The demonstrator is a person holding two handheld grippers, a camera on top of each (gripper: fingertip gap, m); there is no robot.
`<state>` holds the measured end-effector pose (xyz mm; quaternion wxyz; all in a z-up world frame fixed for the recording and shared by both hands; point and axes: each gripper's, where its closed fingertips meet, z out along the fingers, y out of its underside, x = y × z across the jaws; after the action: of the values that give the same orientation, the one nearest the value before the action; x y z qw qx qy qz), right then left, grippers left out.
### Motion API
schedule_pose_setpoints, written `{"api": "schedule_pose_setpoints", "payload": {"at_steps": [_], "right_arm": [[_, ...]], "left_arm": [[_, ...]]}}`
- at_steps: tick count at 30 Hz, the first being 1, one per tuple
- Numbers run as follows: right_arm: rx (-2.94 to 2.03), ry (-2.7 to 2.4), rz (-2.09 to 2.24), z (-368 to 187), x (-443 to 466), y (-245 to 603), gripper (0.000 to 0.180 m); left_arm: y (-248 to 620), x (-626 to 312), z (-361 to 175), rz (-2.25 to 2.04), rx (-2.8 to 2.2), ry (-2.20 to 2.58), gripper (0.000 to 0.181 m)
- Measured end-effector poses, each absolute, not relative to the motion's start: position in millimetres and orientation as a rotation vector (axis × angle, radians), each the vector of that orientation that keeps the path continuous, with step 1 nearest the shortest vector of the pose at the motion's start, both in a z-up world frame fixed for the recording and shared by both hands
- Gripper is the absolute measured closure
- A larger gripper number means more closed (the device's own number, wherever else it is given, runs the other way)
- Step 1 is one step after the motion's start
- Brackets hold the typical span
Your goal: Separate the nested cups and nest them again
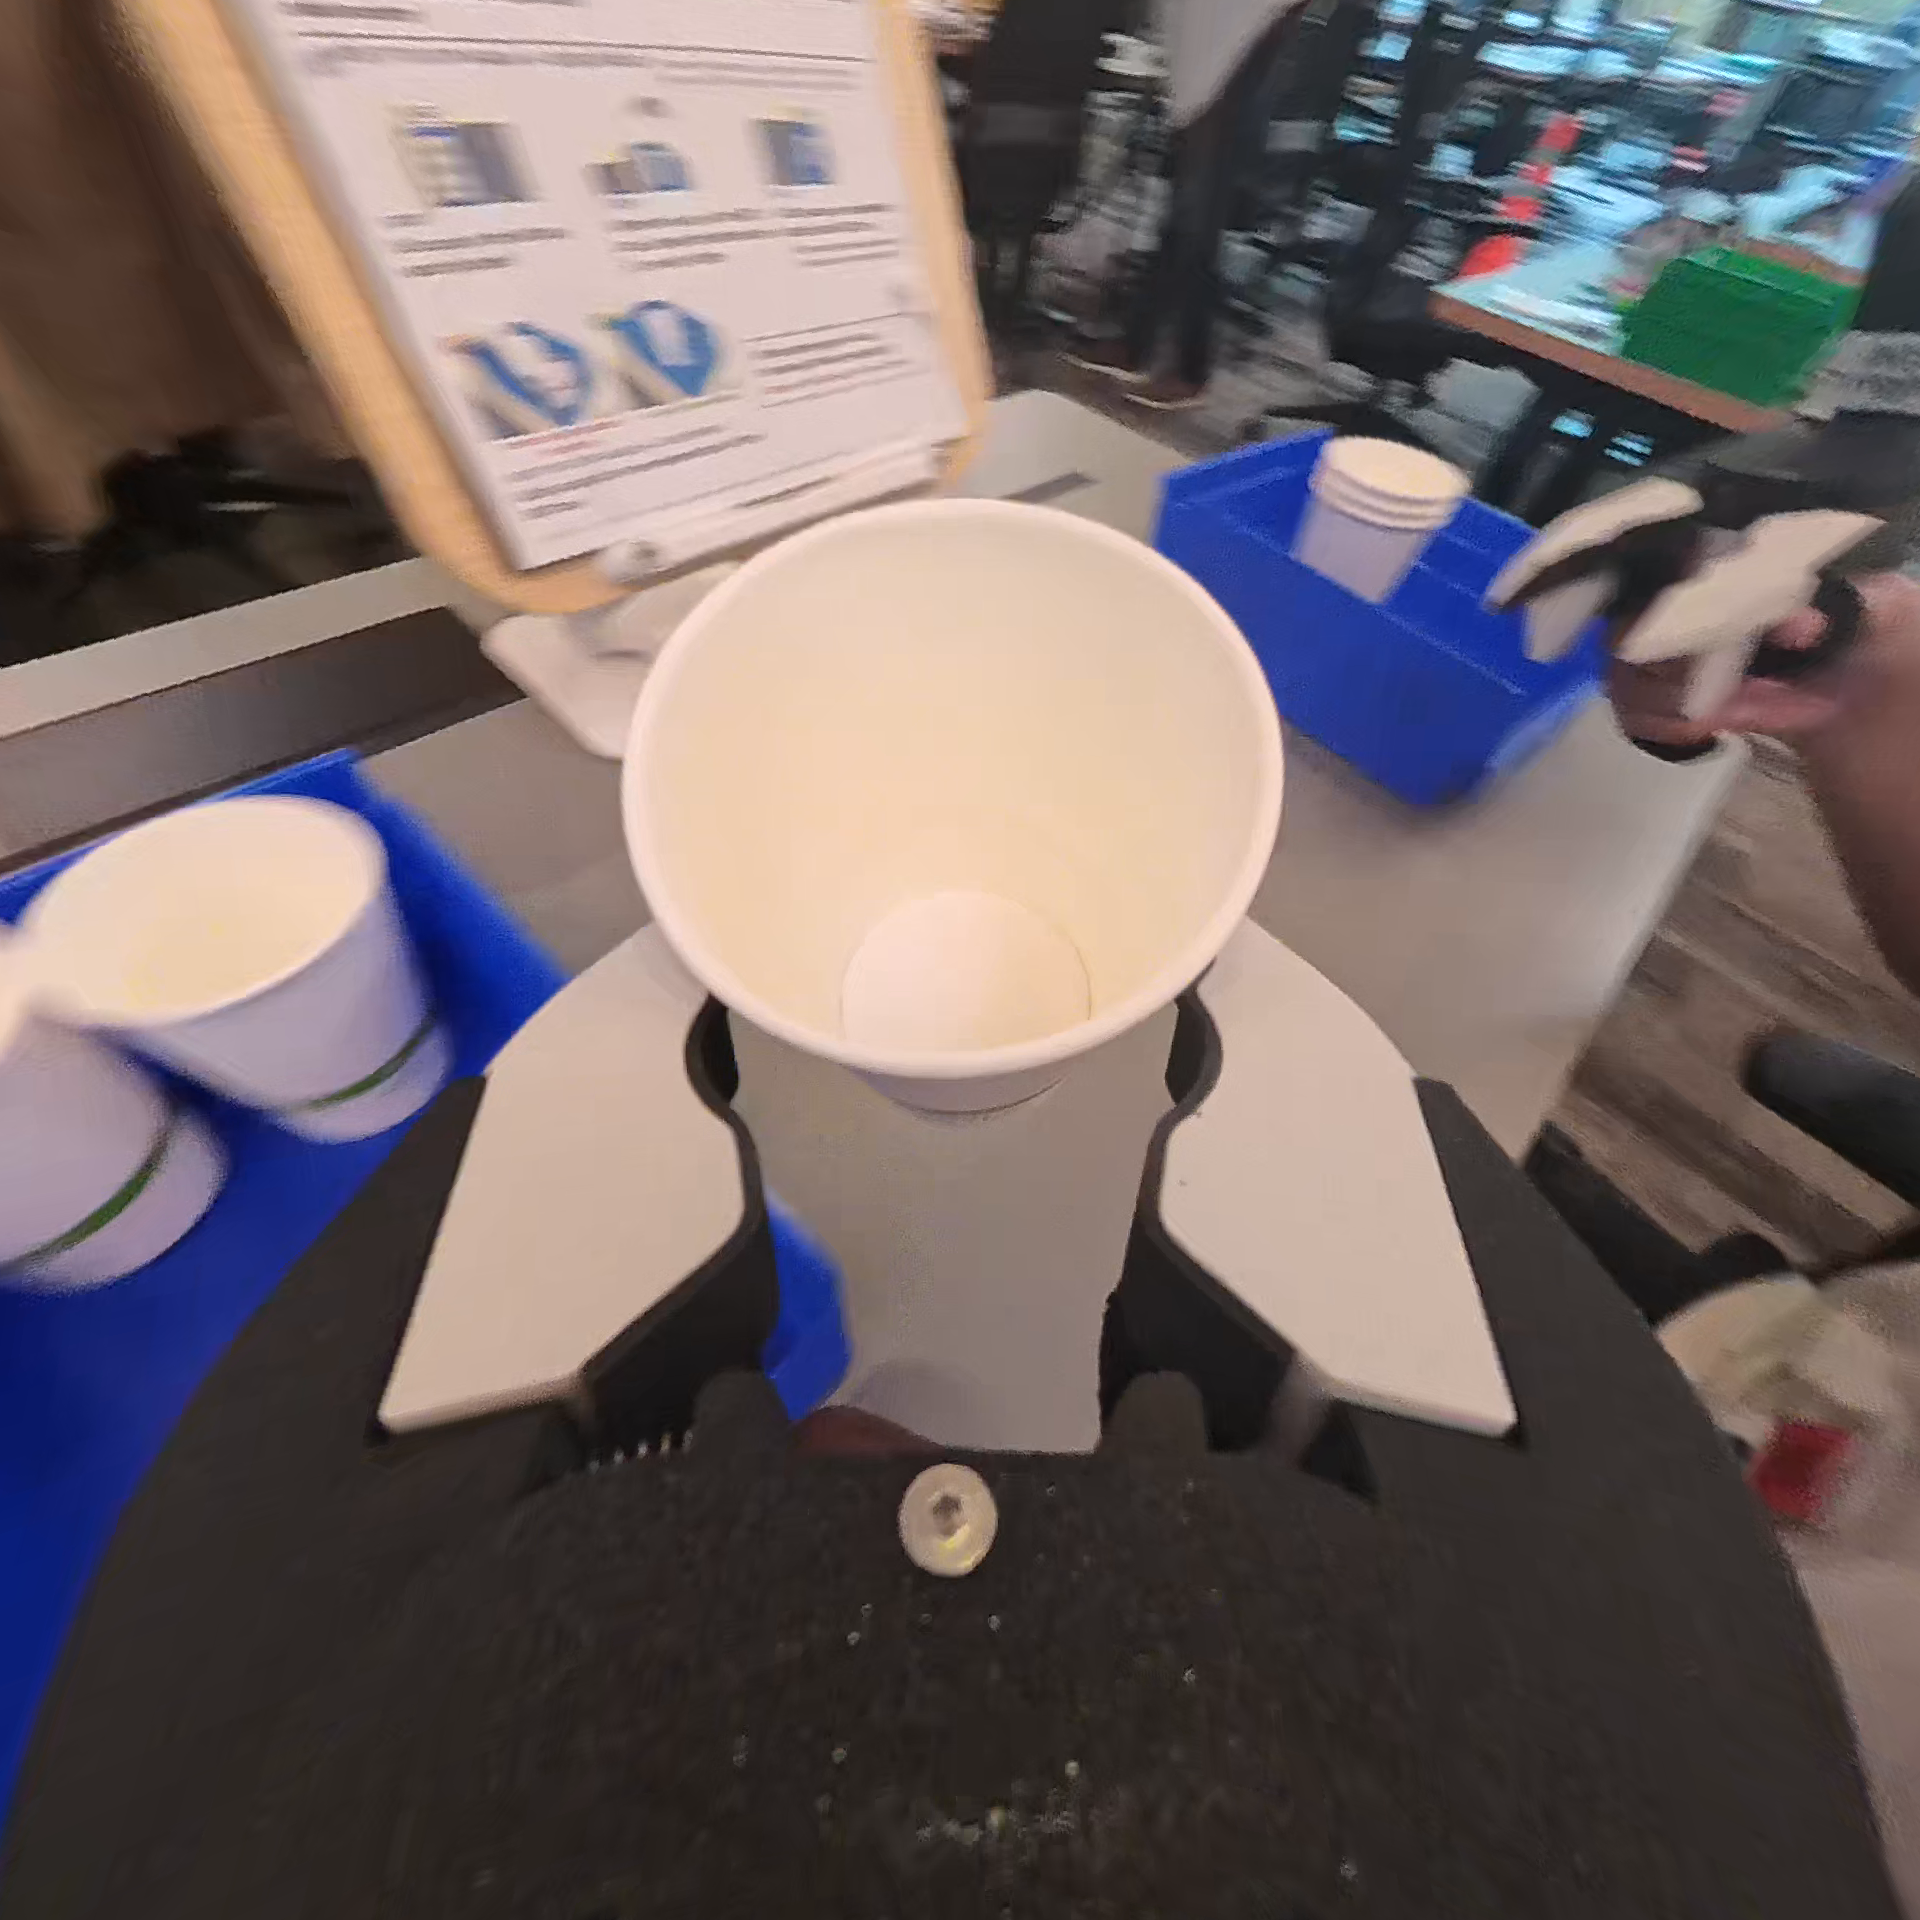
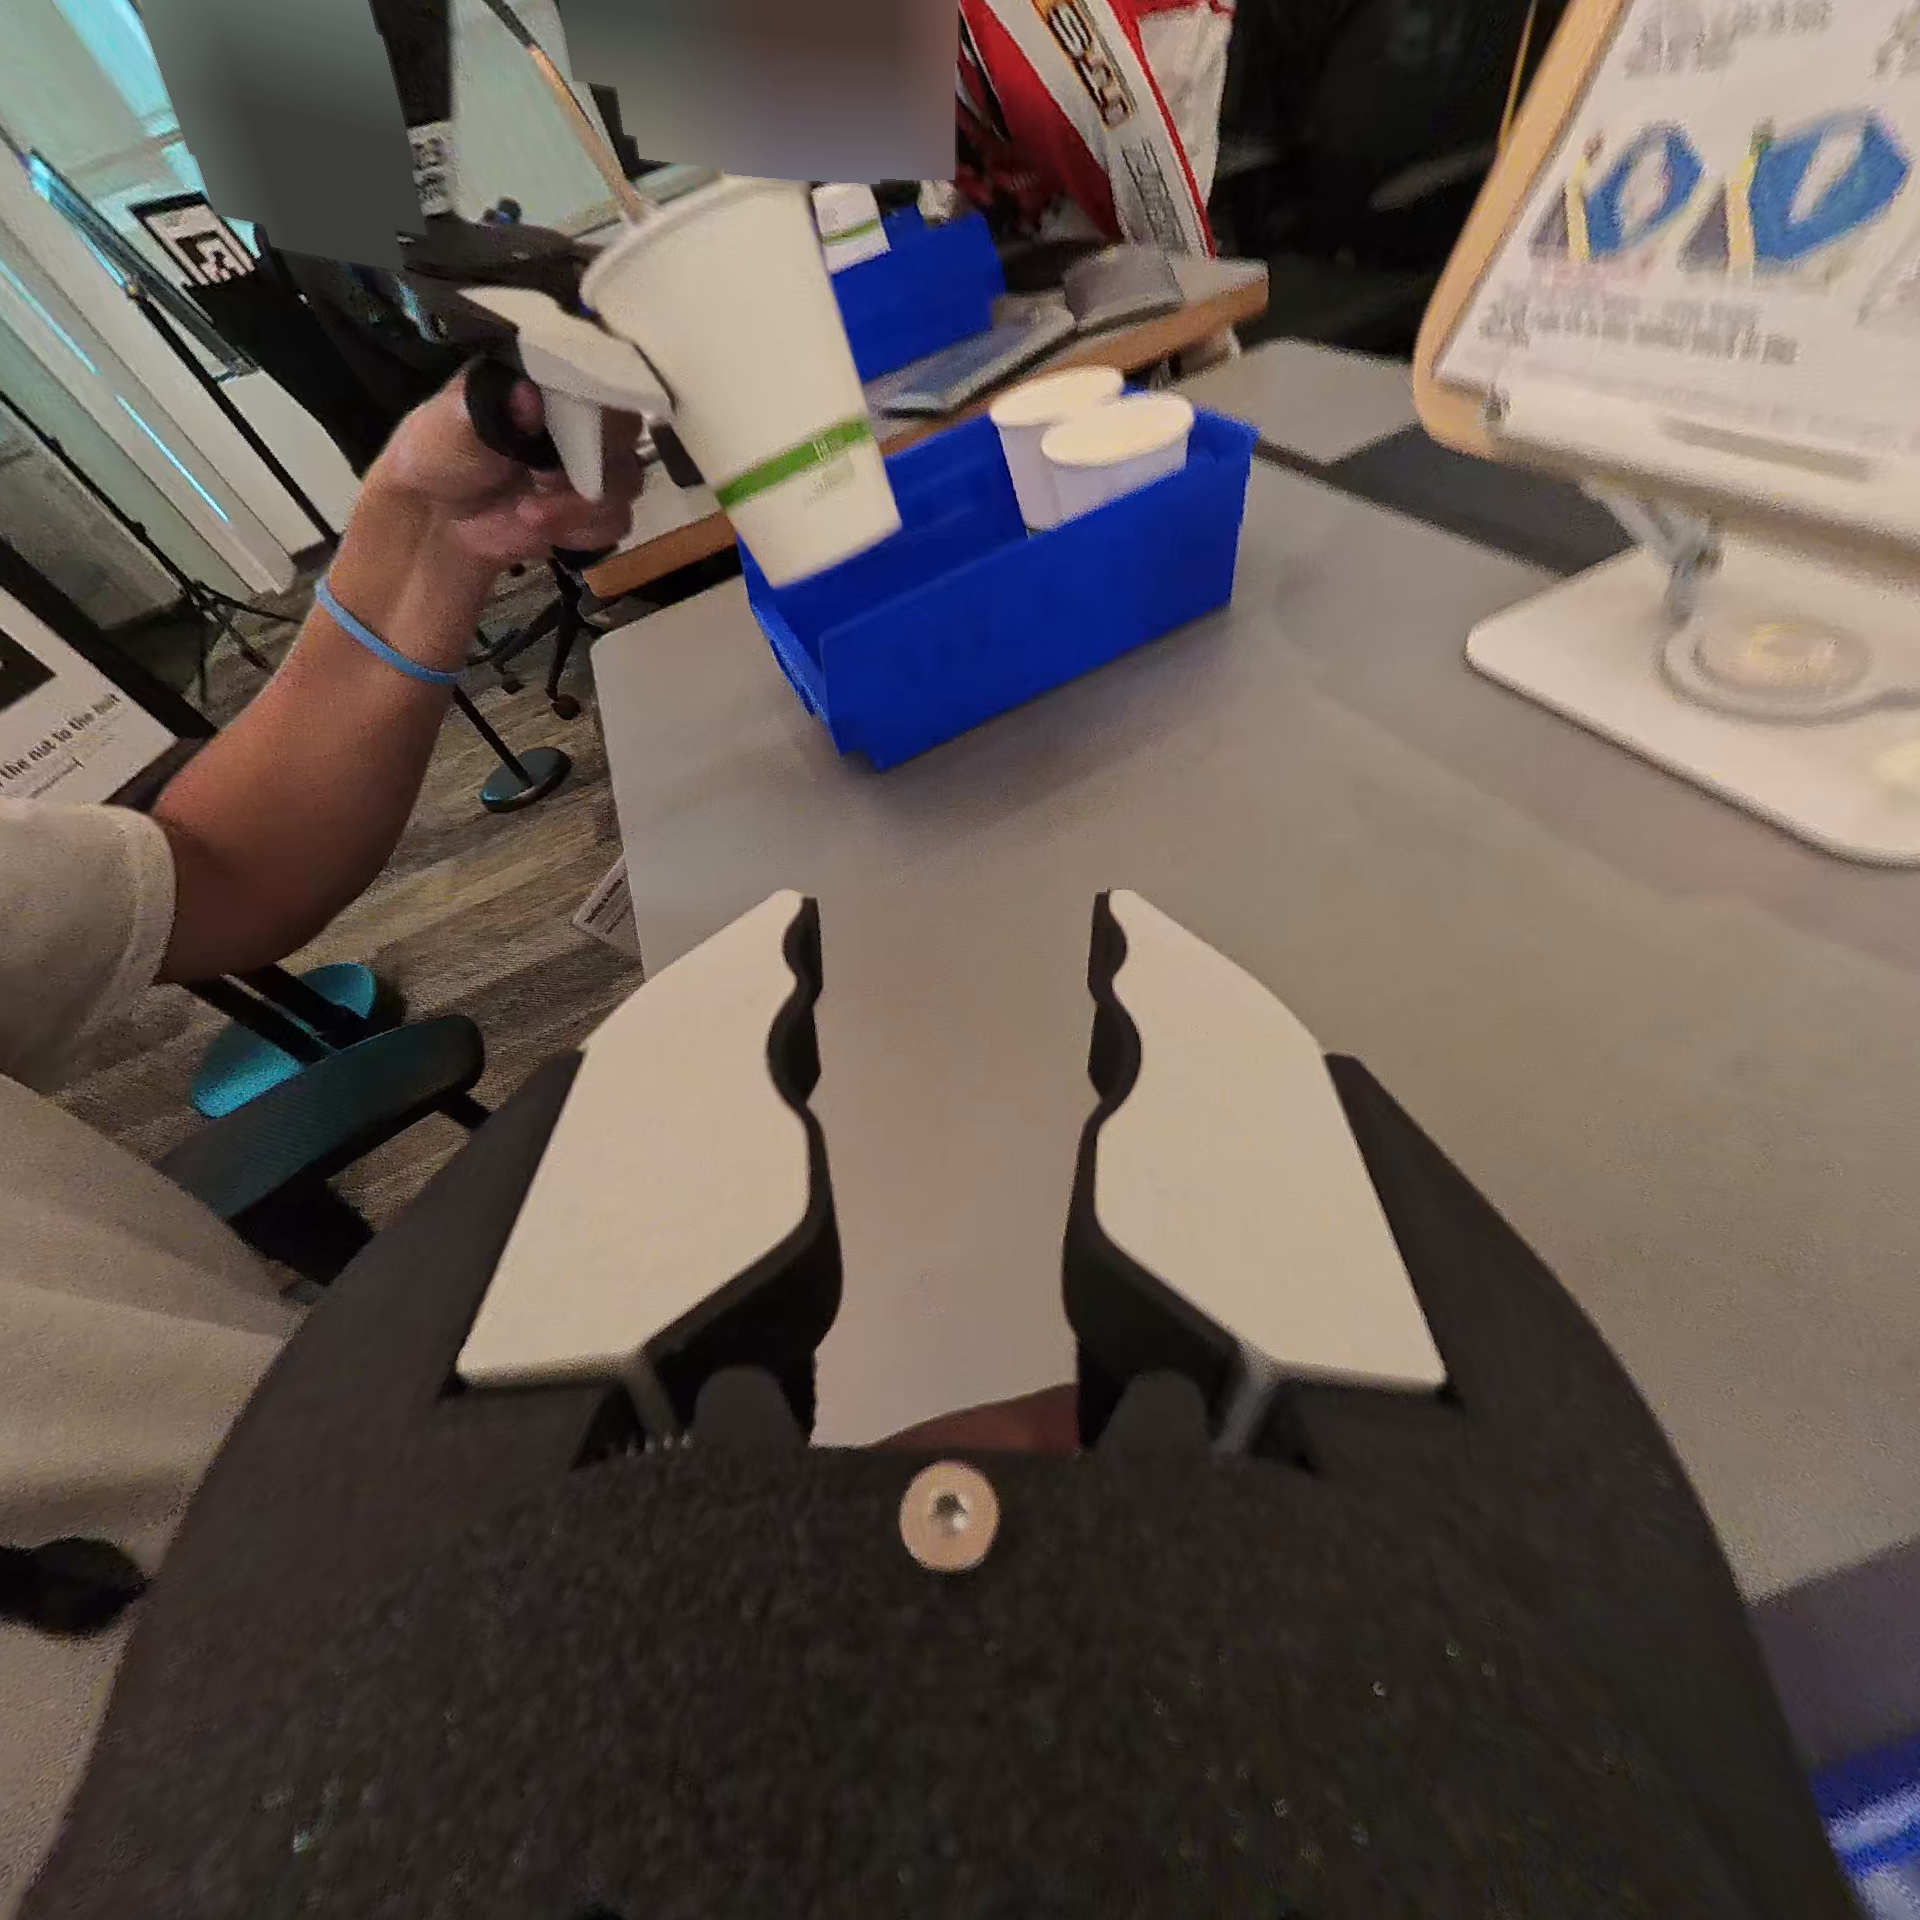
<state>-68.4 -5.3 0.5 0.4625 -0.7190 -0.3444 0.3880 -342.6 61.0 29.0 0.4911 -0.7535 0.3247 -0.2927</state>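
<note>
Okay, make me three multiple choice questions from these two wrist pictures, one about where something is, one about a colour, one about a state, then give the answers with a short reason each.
1. Where are the two loose cups in the right wrist view?
A. In the blue bin
B. On the floor
C. On the stand's base

2. What colour is the band on the held cup?
A. Red
B. Green
C. Black

3. What state is the right gripper in?
A. Shut on a cup
B. Open, holding nothing
C. Shut on the bin's wall

Answers:
1 A, both stand upright inside the blue bin on the grey table.
2 B, a green stripe rings its lower part.
3 B, its jaws stand apart with only bare table between them, while the left gripper holds the cup.
</note>
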Motion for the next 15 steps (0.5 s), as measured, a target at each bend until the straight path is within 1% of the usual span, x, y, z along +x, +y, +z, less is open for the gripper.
{"api": "schedule_pose_setpoints", "payload": {"at_steps": [4,7,12,15], "right_arm": [[-1.652,-0.964,0.95,30,-98,-9,0.126],[-1.599,-1.054,0.916,44,-121,-6,0.118],[-1.604,-1.142,0.883,48,-144,4,0.109],[-1.607,-1.161,0.924,44,-149,5,0.105]], "left_arm": [[46,-279,30,-0.843,-1.798,1.008,0.098],[33,-237,24,-0.897,-1.773,1.176,0.098],[13,-187,8,-0.867,-1.74,1.431,0.098],[3,-167,7,-0.893,-1.717,1.498,0.098]]}}
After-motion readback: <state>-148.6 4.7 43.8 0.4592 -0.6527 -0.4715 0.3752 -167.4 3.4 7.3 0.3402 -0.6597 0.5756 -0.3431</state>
